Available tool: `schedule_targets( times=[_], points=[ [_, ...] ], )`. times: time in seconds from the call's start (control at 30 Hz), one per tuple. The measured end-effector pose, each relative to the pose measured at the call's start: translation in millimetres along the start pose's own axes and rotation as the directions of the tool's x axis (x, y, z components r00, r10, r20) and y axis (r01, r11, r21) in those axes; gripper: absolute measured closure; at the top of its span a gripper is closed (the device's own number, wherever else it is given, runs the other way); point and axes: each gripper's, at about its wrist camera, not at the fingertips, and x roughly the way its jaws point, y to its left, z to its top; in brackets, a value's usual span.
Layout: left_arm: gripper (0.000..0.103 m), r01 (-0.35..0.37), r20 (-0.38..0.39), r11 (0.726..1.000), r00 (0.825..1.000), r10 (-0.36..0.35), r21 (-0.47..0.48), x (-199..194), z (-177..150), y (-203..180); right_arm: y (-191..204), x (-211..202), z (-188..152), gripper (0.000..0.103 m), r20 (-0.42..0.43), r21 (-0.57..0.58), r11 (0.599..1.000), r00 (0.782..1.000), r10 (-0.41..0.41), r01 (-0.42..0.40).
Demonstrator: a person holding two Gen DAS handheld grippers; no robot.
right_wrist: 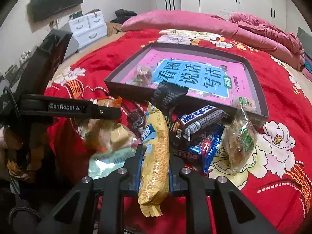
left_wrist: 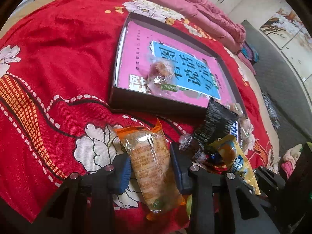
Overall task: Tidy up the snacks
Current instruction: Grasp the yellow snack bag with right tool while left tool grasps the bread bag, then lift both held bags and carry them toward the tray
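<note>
Orange-ended clear snack packet, held crosswise between the closed fingers of the left gripper above the near edge of the bed; the yellow snack packet is likewise pinched by the right gripper, just beside it.

Risk, as a judgement: both wrappers are slick, soft film gripped near mid-length, so either could slide or sag out during carriage. The two grippers work close together over the loose pile, where a finger might snag or sweep the black wrapper, which leans against the box's near wall, or the blue cookie packet. The soft bedding may let the box tilt when loaded.

Container: a shallow dark box toward the bed's middle, floored by a pink-and-blue book cover. It holds one clear-wrapped pastry near its left wall; another clear packet lies at its near right corner, in or out of the box I cannot tell.
</note>
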Motion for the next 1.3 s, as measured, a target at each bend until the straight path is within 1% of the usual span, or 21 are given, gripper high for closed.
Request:
schedule_targets(
  times=[0.13, 0.5, 0.57, 0.67, 0.7, 0.9, 1.07, 1.3],
  points=[
    [0.066, 0.010, 0.027, 1.000, 1.000, -0.010, -0.002, -11, 1, 4, 0, -5, 2, 0.082, 0.019, -0.001, 1.000, 1.000, -0.013, 0.013],
    [0.067, -0.017, 0.125, 0.999, 0.992, 0.012, 0.042, -39, 4, 1, -3, -16, 6, 0.082, 0.065, 0.012, 1.000, 0.998, -0.018, 0.017],
    [0.071, -0.010, 0.140, 0.999, 0.990, 0.003, 0.045, -44, 5, 0, -4, -20, 7, 0.082, 0.077, 0.011, 1.000, 0.997, -0.029, 0.028],
    [0.071, -0.010, 0.164, 0.998, 0.987, 0.000, 0.059, -49, 7, -1, -7, -25, 8, 0.082, 0.095, 0.024, 0.999, 0.995, -0.041, 0.039],
    [0.071, 0.003, 0.169, 0.998, 0.985, -0.013, 0.062, -52, 7, -1, -8, -27, 8, 0.082, 0.100, 0.030, 0.999, 0.994, -0.045, 0.042],
    [0.071, 0.015, 0.184, 0.998, 0.982, -0.027, 0.066, -56, 8, -1, -13, -31, 13, 0.082, 0.115, 0.058, 0.997, 0.992, -0.054, 0.048],
    [0.071, 0.026, 0.215, 0.998, 0.976, -0.038, 0.061, -64, 11, 1, -14, -35, 18, 0.082, 0.131, 0.075, 0.996, 0.990, -0.061, 0.051],
    [0.071, 0.038, 0.272, 0.998, 0.961, -0.050, 0.049, -75, 22, 3, -19, -39, 24, 0.082, 0.153, 0.096, 0.994, 0.986, -0.069, 0.055]
  ],
)
